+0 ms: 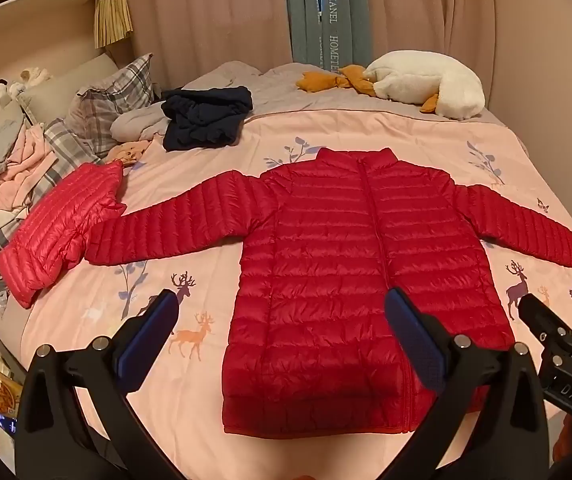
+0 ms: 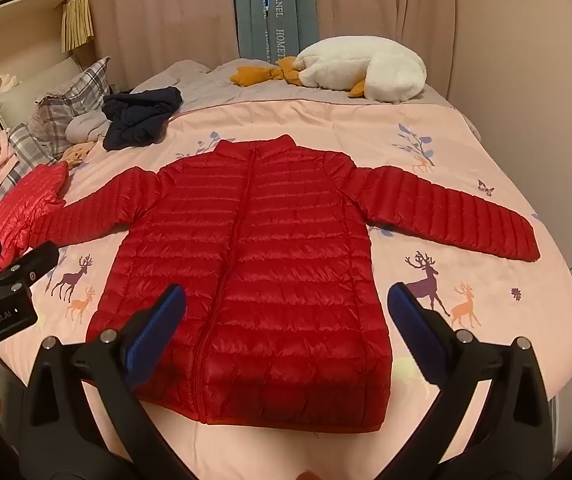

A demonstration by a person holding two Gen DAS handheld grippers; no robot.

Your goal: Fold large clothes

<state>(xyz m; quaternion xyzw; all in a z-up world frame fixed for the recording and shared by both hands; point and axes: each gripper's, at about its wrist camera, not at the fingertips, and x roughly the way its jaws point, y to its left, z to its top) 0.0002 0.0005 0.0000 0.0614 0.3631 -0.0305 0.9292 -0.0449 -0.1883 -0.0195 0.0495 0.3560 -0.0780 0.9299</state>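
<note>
Red puffer jacket flat on bed | light, soft, slick shell | grab sleeve cuffs | left tongs, right tongs both agape, empty.

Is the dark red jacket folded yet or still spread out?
Spread out. The red jacket lies flat, front up, on the pink bedspread, both sleeves stretched sideways, zipper shut, no fold made.
</note>
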